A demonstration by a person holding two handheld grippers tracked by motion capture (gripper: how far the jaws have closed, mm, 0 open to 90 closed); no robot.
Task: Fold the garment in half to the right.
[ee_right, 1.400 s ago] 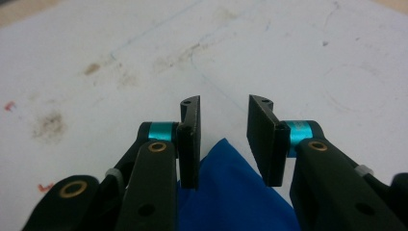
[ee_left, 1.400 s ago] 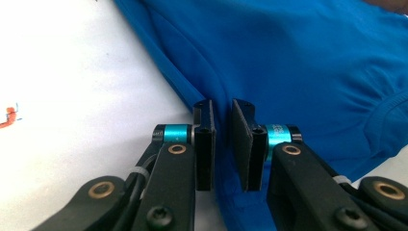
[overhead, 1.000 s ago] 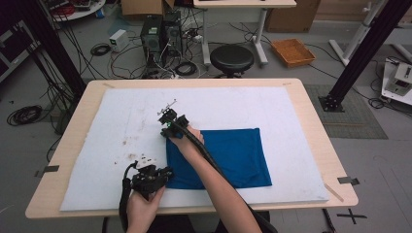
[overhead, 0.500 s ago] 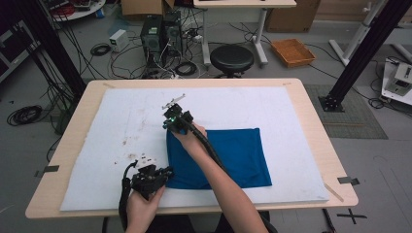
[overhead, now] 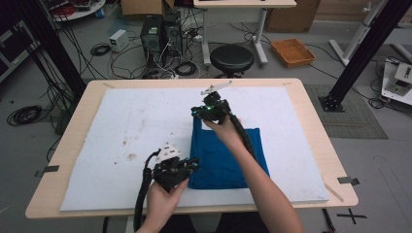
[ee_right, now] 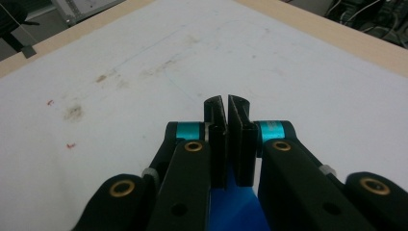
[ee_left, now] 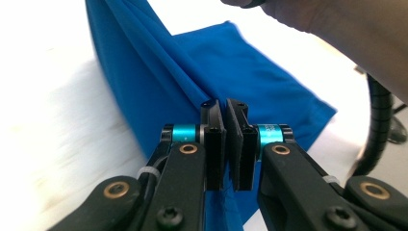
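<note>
At the left of the high view we see the left gripper (overhead: 187, 166) low over the near edge of the white mat (overhead: 121, 131), its jaws pinched on the near left corner of the blue cloth (overhead: 228, 160). In the left gripper view we find the cloth (ee_left: 159, 86) drawn up in taut folds into the closed jaws. Moving right, the cloth lies on the mat near the table's (overhead: 316, 121) front edge. Above it the right gripper (overhead: 206, 110), raised over the cloth's far left corner, is clamped on blue fabric, which we see below its closed jaws in the right gripper view (ee_right: 235, 211).
</note>
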